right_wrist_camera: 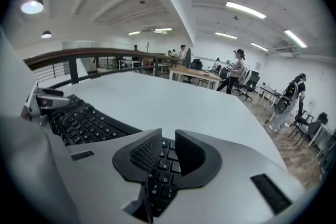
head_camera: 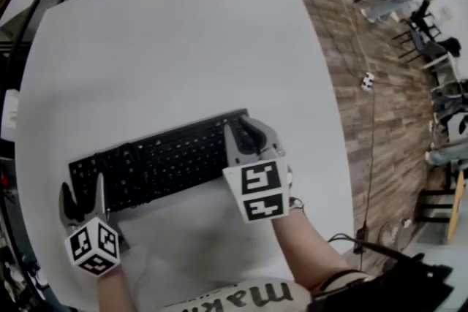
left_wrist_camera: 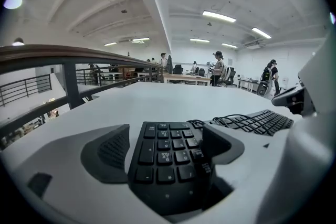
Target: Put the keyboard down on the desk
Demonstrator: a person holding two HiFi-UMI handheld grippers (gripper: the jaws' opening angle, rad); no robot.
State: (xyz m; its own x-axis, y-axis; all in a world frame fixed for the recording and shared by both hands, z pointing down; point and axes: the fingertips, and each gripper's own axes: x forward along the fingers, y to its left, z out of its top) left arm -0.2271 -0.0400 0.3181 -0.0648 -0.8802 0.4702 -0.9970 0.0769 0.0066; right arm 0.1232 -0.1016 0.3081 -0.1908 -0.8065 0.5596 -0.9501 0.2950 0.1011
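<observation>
Two grippers sit at opposite ends of a black keyboard (head_camera: pixel 161 161), which lies flat and slantwise on the white desk (head_camera: pixel 183 47), its right end farther from the person than its left. The left gripper (head_camera: pixel 82 195) is at the near left end. In the left gripper view its jaws stand wide apart with the number-pad end of the keyboard (left_wrist_camera: pixel 163 157) between them. A strip of bare desk shows between the left pad (left_wrist_camera: pixel 113 149) and the keyboard's edge, so this gripper has let go. The right pad sits against or over the keys on the other side. The right gripper (head_camera: pixel 247 134) rests over the far right end. In the right gripper view its two ribbed pads (right_wrist_camera: pixel 144 152) are drawn nearly together, leaving a narrow slot through which a few keys (right_wrist_camera: pixel 164 165) show. The keys seem to lie beneath the pads, but I cannot tell whether the pads pinch any part of the keyboard. Both marker cubes (head_camera: pixel 93 245) face the head camera.
</observation>
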